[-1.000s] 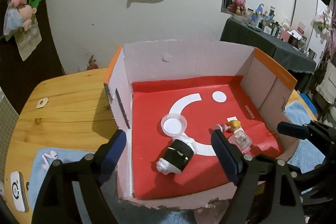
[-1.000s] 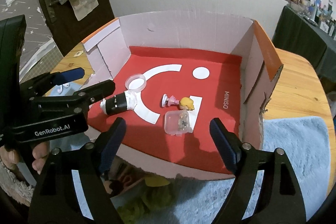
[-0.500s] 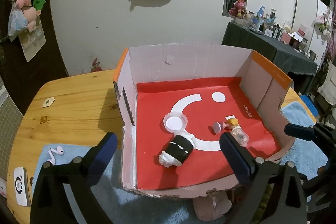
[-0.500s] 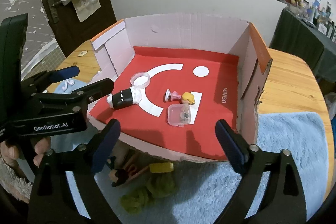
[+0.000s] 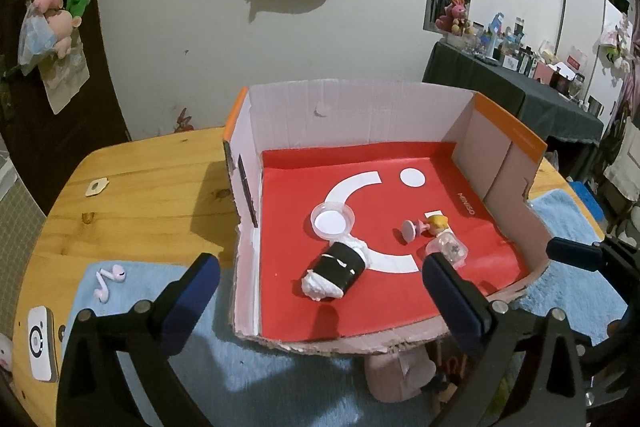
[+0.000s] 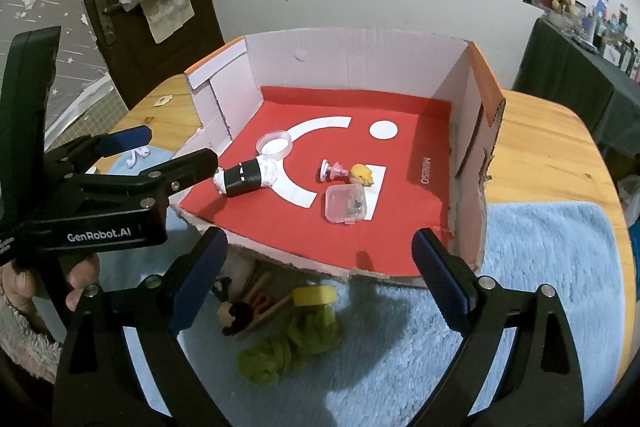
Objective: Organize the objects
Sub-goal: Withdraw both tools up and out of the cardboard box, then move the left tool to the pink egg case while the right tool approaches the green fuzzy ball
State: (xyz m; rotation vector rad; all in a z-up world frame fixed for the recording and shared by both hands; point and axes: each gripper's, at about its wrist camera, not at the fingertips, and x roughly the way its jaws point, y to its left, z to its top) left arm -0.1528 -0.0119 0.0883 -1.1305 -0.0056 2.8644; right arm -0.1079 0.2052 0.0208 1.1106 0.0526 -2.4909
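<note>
Now that four small items lie in the cardboard box [image 6: 472,131], both grippers have been drawn back from it.
Black-and-white roll [image 6: 246,179], round lid [image 6: 275,143], blonde figurine [image 6: 352,174] and clear case [image 6: 345,205] rest on the red floor; left gripper [image 5: 320,289] is opening with nothing between its jaws, right gripper [image 6: 320,267] spread and empty; more toys remain near, on the blue mat [image 6: 540,267].

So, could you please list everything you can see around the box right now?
cardboard box: 1, white walls, red floor, on table
round clear lid: 1, in box
black-and-white roll: 1, lying in box
blonde figurine: 1, lying in box
clear plastic case: 1, in box
yellow tape roll: 1, on blue rug before box
green fluff: 1, on rug
pink earphones: 1 pair, left of box
wooden table: 1
left gripper: jaws opening, empty
right gripper: jaws open, empty
</note>
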